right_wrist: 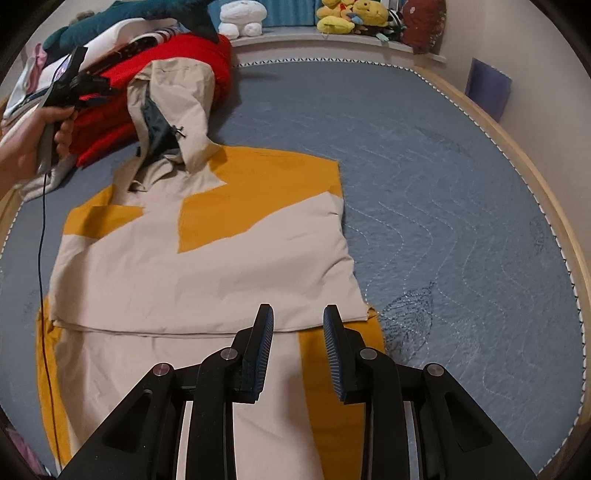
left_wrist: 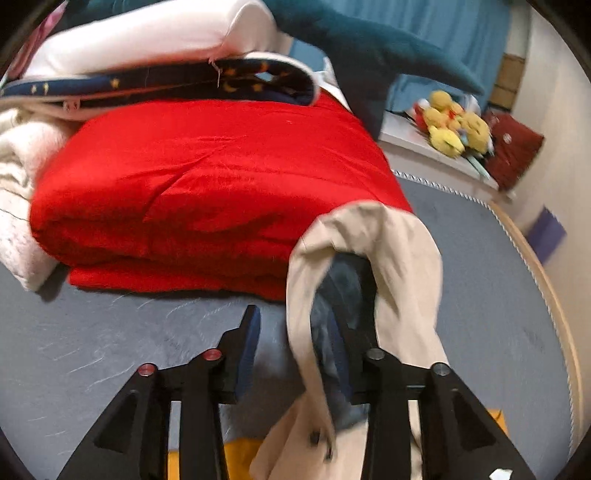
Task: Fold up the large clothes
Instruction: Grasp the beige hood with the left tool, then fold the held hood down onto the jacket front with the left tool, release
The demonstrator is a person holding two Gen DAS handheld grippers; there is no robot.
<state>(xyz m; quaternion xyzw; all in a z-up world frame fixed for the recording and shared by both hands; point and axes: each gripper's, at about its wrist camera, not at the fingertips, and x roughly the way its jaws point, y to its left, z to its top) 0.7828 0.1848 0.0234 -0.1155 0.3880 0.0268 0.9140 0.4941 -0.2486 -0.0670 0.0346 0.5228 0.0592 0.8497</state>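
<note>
A beige and yellow hooded jacket lies flat on the grey-blue mattress, its sides folded in. Its beige hood is lifted and leans against the red blanket. In the left wrist view the hood is draped over the right finger of my left gripper, whose jaws stand apart; the dark lining shows inside. The left gripper also shows in the right wrist view, held in a hand. My right gripper is open and empty above the jacket's lower part.
A folded red blanket with pillows and a star-print cover stacked on it sits at the head of the bed. Yellow plush toys line the shelf behind. A wooden bed rim curves along the right.
</note>
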